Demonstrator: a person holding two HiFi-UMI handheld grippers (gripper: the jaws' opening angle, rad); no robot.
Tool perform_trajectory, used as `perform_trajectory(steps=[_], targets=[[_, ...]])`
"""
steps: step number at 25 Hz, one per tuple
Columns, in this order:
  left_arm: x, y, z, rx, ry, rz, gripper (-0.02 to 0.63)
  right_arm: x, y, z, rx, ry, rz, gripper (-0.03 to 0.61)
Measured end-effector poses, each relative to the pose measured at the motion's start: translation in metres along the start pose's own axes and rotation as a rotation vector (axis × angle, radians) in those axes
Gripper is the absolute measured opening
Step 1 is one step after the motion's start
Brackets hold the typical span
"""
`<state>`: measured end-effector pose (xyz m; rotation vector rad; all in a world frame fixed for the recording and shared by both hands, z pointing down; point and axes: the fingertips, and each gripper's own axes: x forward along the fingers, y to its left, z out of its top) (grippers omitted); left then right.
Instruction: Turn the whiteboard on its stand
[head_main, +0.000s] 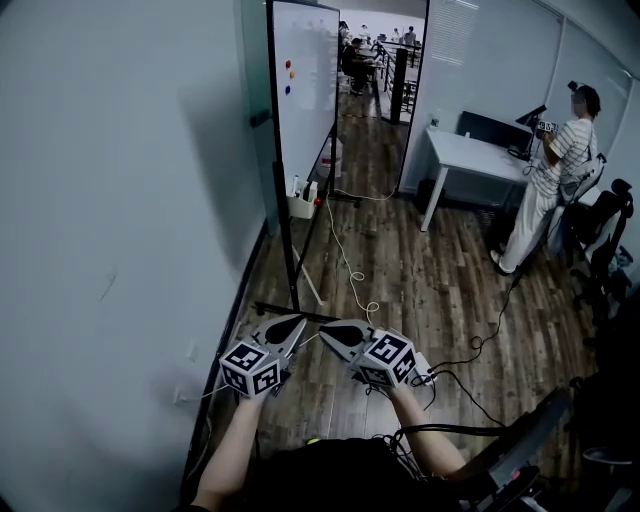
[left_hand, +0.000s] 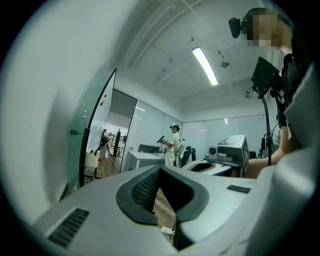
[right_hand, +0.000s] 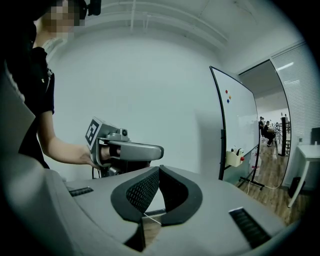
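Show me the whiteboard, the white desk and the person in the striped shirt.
whiteboard (head_main: 305, 85), head view, on its white writing surface.
white desk (head_main: 470, 153), head view, on its bare top.
person in the striped shirt (head_main: 562, 150), head view, on the shirt.

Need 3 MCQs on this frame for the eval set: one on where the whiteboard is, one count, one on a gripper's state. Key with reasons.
1. Where does the whiteboard stand?
A. Along the wall on the person's left, ahead of the person
B. Folded flat on the ground
C. Behind the person

2. How many coloured magnets are on it?
A. One
B. Three
C. Six

3. How are the tongs of the left gripper?
A. Wide open
B. Shut on the whiteboard's frame
C. Shut, with nothing between them

Key:
1 A, the head view shows it upright beside that wall, well ahead.
2 B, three dots show on the board in the head view and the right gripper view.
3 C, the left gripper view shows the tips meeting with nothing held.
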<state>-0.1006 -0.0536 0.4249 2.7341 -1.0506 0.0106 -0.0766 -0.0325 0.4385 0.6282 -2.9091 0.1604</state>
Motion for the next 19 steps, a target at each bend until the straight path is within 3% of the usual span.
perform_trajectory(steps=[19], targets=[[0.018,-0.002,0.000,0.004,0.022,-0.011,0.011,-0.010,-0.020,0.005,0.017,-0.007,-0.031,-0.009]])
